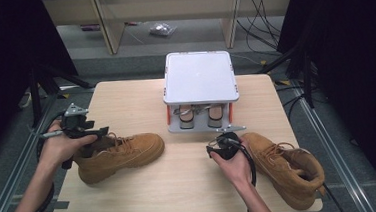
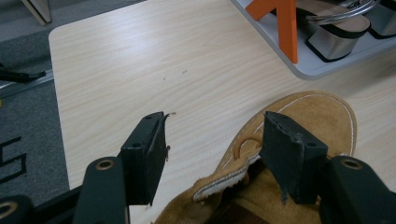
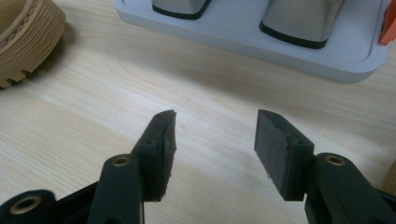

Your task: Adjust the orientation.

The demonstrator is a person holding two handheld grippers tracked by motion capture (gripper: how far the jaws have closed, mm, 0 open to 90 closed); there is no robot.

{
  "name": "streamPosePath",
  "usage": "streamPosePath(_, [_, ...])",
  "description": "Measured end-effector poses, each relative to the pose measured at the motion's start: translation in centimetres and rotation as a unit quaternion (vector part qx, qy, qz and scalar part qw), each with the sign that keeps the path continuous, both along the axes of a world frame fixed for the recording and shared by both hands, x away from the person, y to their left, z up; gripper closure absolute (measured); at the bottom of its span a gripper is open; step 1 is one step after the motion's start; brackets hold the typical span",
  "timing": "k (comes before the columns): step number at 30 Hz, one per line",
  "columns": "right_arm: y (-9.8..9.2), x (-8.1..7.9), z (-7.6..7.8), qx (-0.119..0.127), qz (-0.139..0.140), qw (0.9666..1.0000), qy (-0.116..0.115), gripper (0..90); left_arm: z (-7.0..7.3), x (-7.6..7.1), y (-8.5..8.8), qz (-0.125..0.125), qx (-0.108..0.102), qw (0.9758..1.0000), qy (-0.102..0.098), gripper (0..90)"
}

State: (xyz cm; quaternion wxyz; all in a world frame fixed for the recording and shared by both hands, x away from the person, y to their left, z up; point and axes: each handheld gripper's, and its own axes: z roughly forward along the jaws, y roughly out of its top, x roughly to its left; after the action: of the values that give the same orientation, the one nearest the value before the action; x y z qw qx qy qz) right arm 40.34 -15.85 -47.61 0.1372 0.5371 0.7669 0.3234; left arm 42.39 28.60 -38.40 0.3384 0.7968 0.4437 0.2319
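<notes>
Far left on the wooden surface: left gripper in a hand, hovering over the collar end of the left boot, jaws spread apart and pressing on nothing. Seen along that gripper's own jaws: the tan suede boot directly below and slightly toward the right-hand jaw, collar edge and pull loop lying in the gap, neither pad touching suede. Long axis of this boot running roughly across the surface, heel under the left gripper, toe pointing toward the middle. Judged from that: a short drop and a squeeze across the collar looks like the coming move, with the grip line set across the boot's long axis rather than along it. Centre back: white two-tier shoe rack with orange posts, a pair of heeled sandals on its lower tray. Right of centre: right gripper in the other hand, low over bare surface just in front of the rack, jaws likewise parted and empty, with wood grain showing between them. Right boot just beside that hand on its outer side, toe toward the rack, heel toward the near right corner, long axis slanting. Nearest hand for each boot: left for the left boot, right for the right.
</notes>
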Motion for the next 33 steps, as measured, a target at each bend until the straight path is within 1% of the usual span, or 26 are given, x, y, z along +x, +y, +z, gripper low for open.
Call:
streamPosePath(1, [0.0,0.0,0.0,0.001,0.001,1.0000,-0.001,48.7,-0.1,0.0,0.2,-0.005,0.004,1.0000,-0.001,39.5])
streamPosePath(3, [0.2,-0.1,0.0,0.002,-0.001,1.0000,0.001,48.6,-0.3,-0.1,0.5,-0.007,-0.002,1.0000,0.004,39.5])
streamPosePath(4, [0.2,-0.1,0.0,0.006,0.003,1.0000,0.001,48.6,-0.4,-0.2,0.5,0.000,-0.005,0.9999,0.011,39.5])
streamPosePath(5, [0.3,-0.1,0.0,-0.001,-0.001,1.0000,0.000,48.5,-0.6,-0.2,0.6,-0.001,-0.008,1.0000,0.004,39.4])
streamPosePath(6, [0.3,-0.1,0.0,0.005,0.005,1.0000,0.002,48.5,-0.7,-0.2,0.8,-0.007,-0.002,0.9999,0.010,39.4])
streamPosePath(7, [0.4,0.0,0.0,0.005,0.006,1.0000,0.001,48.5,-0.7,-0.2,0.8,-0.007,-0.001,0.9999,0.014,39.4])
streamPosePath(8, [0.3,0.0,0.1,0.002,0.007,1.0000,-0.001,48.5,-0.9,-0.2,0.8,-0.004,-0.003,0.9999,0.016,39.4])
streamPosePath(9, [0.3,0.0,0.1,0.005,0.005,1.0000,0.000,48.6,-1.0,-0.2,0.7,0.001,-0.004,0.9998,0.020,39.4])
streamPosePath(10, [0.3,0.0,0.3,0.005,0.005,1.0000,0.000,49.3,-1.2,-0.3,0.6,0.007,-0.015,0.9996,0.022,39.6])
streamPosePath(11, [0.2,0.0,0.4,0.002,0.009,0.9999,-0.008,50.3,-1.2,-0.2,0.6,0.006,-0.011,0.9997,0.023,39.8])
streamPosePath(12, [0.2,0.0,0.7,0.000,0.003,1.0000,-0.004,51.5,-1.3,-0.2,0.6,0.006,-0.011,0.9994,0.031,40.2])
streamPosePath(13, [0.1,0.1,0.8,0.005,0.008,0.9999,-0.008,54.3,-1.4,-0.2,0.6,0.006,-0.012,0.9993,0.035,40.9])
streamPosePath(14, [0.1,0.1,1.0,0.005,0.006,0.9999,-0.010,56.0,-1.5,-0.1,0.5,0.009,-0.018,0.9991,0.038,41.1])
streamPosePath(15, [0.0,0.1,1.2,0.000,0.003,0.9999,-0.011,59.0,-1.6,-0.1,0.5,0.007,-0.017,0.9991,0.039,41.7])
streamPosePath(16, [-0.2,0.2,1.3,0.006,0.007,0.9999,-0.012,60.5,-1.7,0.0,0.5,0.001,-0.019,0.9990,0.040,42.3])
streamPosePath(18, [-0.3,0.1,1.6,0.004,0.004,0.9999,-0.012,62.4,-1.9,0.1,0.5,-0.004,-0.015,0.9987,0.049,43.7])
streamPosePath(19, [-0.1,0.0,1.7,0.014,-0.009,0.9998,-0.006,62.8,-1.9,0.1,0.4,-0.004,-0.015,0.9988,0.047,43.7])
streamPosePath(22, [-0.4,0.1,1.7,0.003,0.005,0.9999,-0.010,63.2,-1.9,0.1,0.5,-0.009,-0.013,0.9987,0.049,44.6])
streamPosePath(23, [-0.3,0.0,1.7,0.003,-0.001,1.0000,-0.008,63.2,-1.9,0.1,0.6,-0.011,-0.013,0.9986,0.050,44.8])
streamPosePath(25, [-0.3,0.1,1.5,0.010,0.005,0.9999,-0.009,63.0,-1.9,0.2,0.6,-0.014,-0.017,0.9985,0.050,45.1])
streamPosePath(27, [-0.3,0.0,1.5,0.010,0.003,0.9999,-0.004,62.4,-1.8,0.2,0.6,-0.020,-0.011,0.9984,0.051,45.3])
streamPosePath(28, [-0.3,0.0,1.5,0.003,0.003,1.0000,-0.003,62.0,-1.8,0.1,0.6,-0.022,-0.009,0.9983,0.053,45.5])
streamPosePath(30, [-0.2,0.0,1.4,0.012,-0.002,0.9999,0.001,61.5,-1.6,0.0,0.6,-0.028,-0.001,0.9983,0.051,45.7])
streamPosePath(31, [-0.1,-0.1,1.4,0.016,-0.008,0.9998,0.005,61.5,-1.6,0.0,0.6,-0.030,-0.002,0.9981,0.053,45.6])
streamPosePath(32, [-0.1,-0.1,1.3,0.015,-0.006,0.9998,0.005,61.3,-1.6,0.0,0.6,-0.031,0.000,0.9982,0.052,45.4])
streamPosePath(33, [-0.4,0.0,1.3,0.006,0.006,1.0000,0.000,61.2,-1.6,0.0,0.6,-0.034,-0.001,0.9980,0.054,45.1])
